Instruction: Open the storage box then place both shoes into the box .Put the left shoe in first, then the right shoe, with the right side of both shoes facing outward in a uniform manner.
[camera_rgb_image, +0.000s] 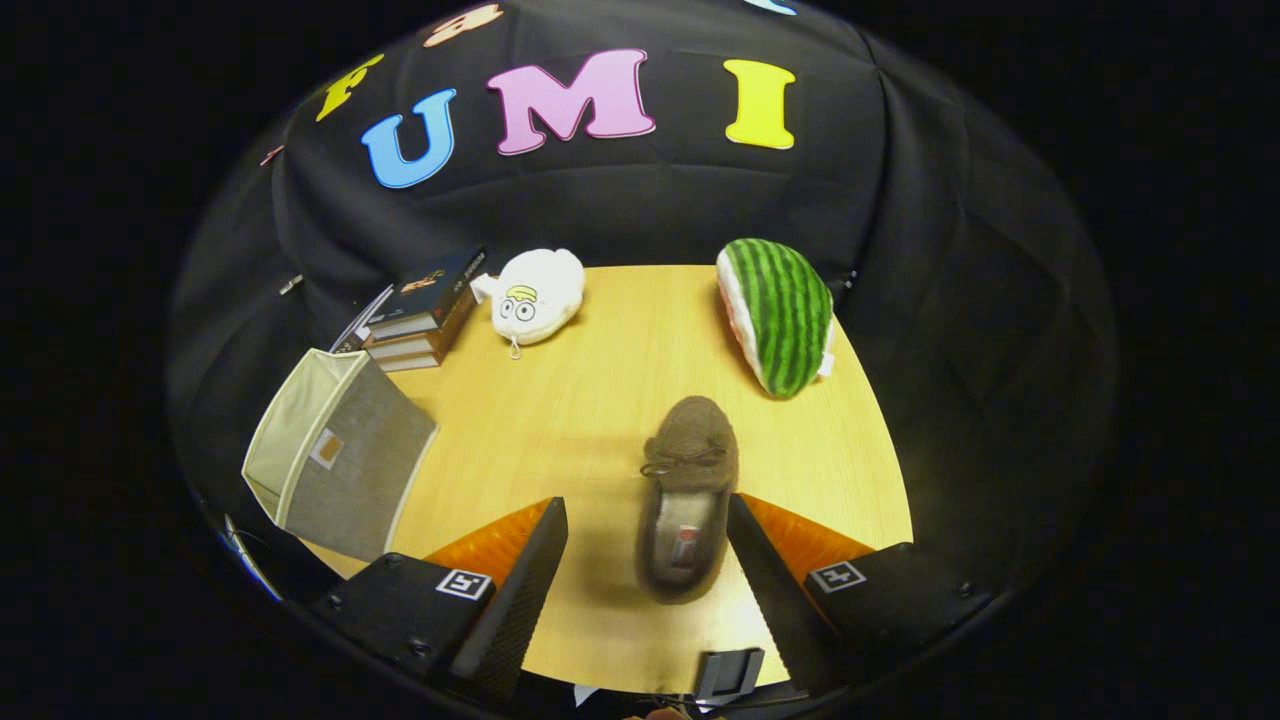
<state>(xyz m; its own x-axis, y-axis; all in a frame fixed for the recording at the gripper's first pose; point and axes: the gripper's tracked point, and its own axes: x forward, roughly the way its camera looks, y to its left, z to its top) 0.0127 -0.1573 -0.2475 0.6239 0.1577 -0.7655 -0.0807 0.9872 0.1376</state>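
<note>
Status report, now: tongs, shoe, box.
Tongs open, straddling brown shoe, not gripping. Storage box open, off to their left. Nothing between shoe and box.

**Camera placement: single tong-mounted fisheye**

The gripper view rides on the tongs (647, 512) and looks forward and steeply down along both fingers, which stand apart, onto the desk (600, 400). It hangs close above the near desk edge. A brown shoe (688, 497) lies between the fingers toward 12 o'clock; the open storage box (335, 465) sits at 10 o'clock.
</note>
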